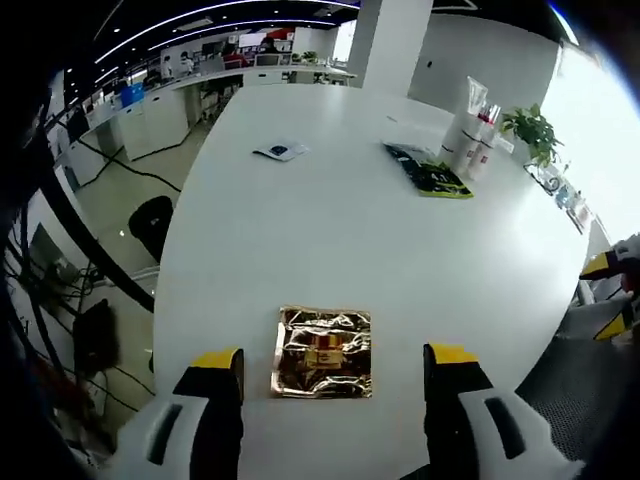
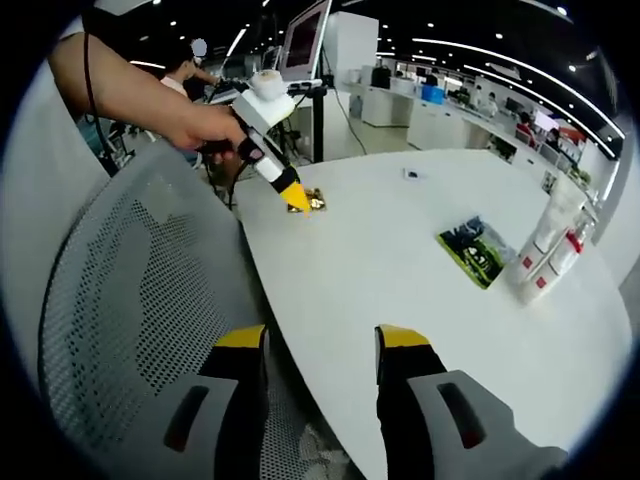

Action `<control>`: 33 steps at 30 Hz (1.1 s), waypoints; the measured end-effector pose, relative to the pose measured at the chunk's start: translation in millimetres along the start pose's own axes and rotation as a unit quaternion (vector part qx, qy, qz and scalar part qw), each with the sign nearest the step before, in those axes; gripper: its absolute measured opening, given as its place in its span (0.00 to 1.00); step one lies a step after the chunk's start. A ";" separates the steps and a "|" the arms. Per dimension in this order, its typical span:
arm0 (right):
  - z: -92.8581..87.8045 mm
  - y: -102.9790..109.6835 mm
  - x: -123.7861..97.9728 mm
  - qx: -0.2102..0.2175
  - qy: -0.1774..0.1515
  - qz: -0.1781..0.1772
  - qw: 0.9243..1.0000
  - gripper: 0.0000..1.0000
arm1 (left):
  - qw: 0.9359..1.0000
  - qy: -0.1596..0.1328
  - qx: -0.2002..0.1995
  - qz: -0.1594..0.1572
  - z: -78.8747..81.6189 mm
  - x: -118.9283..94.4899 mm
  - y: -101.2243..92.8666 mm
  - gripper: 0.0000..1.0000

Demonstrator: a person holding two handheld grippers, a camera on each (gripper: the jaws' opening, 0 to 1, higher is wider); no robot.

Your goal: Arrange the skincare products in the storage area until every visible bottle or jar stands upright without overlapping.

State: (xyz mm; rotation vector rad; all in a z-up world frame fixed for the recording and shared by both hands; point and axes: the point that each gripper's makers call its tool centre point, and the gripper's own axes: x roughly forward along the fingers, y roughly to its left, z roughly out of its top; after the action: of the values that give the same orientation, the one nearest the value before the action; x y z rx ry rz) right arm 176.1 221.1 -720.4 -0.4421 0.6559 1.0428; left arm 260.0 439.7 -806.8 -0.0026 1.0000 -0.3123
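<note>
Two or three white skincare bottles (image 1: 468, 135) with red caps and labels stand upright close together at the far right of the white table (image 1: 330, 230); in the right gripper view the bottles (image 2: 548, 255) are at the right. A crinkled gold foil packet (image 1: 322, 352) lies flat near the table's front edge, just ahead of and between the jaws of my open left gripper (image 1: 335, 358). My right gripper (image 2: 322, 340) is open and holds nothing, hovering over the table edge. A hand holds the left gripper (image 2: 297, 200) beside the gold packet (image 2: 316, 200).
A dark green and yellow sachet (image 1: 428, 172) lies flat near the bottles, and a small dark item on paper (image 1: 280, 151) sits farther back. A potted plant (image 1: 530, 130) stands at the far right. A grey mesh chair (image 2: 120, 300) sits against the table edge. The right gripper's yellow tips (image 1: 612, 295) show at the right edge.
</note>
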 end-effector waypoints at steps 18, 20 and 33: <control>2.7 -7.6 -3.3 0.003 -0.008 -0.018 1.000 0.40 | 1.000 0.000 -0.012 -0.018 4.9 -0.7 -10.7 0.39; 2.9 -7.0 -3.2 0.003 -0.009 -0.017 1.000 0.40 | 0.999 -0.008 -0.033 -0.027 7.5 -4.3 -14.6 0.38; 26.8 -8.5 -11.2 0.160 -0.078 0.048 0.983 0.40 | 0.987 -0.124 -0.013 -0.104 55.5 -60.0 -99.1 0.38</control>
State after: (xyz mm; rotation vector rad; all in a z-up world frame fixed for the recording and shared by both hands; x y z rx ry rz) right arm 187.5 226.8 -693.0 -0.0475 0.6955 1.0294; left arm 250.5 352.8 -712.7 -0.1669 0.7562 -0.4781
